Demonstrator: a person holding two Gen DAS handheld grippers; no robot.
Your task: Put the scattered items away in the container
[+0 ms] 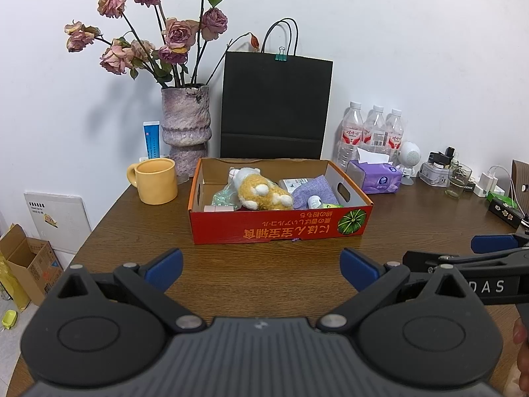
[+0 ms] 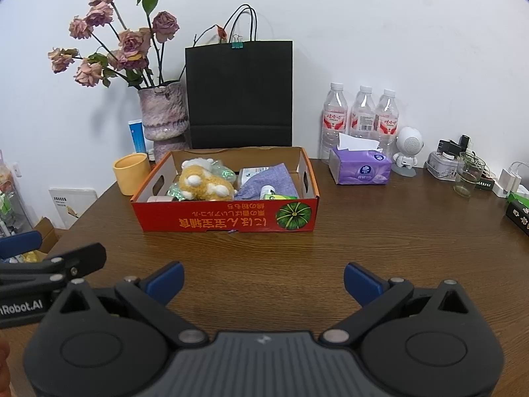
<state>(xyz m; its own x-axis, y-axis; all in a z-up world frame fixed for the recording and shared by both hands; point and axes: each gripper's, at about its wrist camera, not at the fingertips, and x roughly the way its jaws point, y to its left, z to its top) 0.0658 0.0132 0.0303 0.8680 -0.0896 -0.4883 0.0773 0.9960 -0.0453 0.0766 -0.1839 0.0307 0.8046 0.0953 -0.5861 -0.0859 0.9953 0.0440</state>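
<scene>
A red cardboard box [image 1: 281,228] sits mid-table [image 1: 264,271], holding a plush toy [image 1: 261,192], a purple cloth [image 1: 312,190] and small packets. The left claw [image 1: 261,269] and right claw [image 2: 263,281] hover side by side near the table's front edge, both wide open and empty. A yellow mug [image 1: 155,180] stands left of the box.

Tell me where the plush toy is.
In both wrist views the plush toy lies inside the red box, left of centre, between a crinkly green packet and a purple cloth.
</scene>
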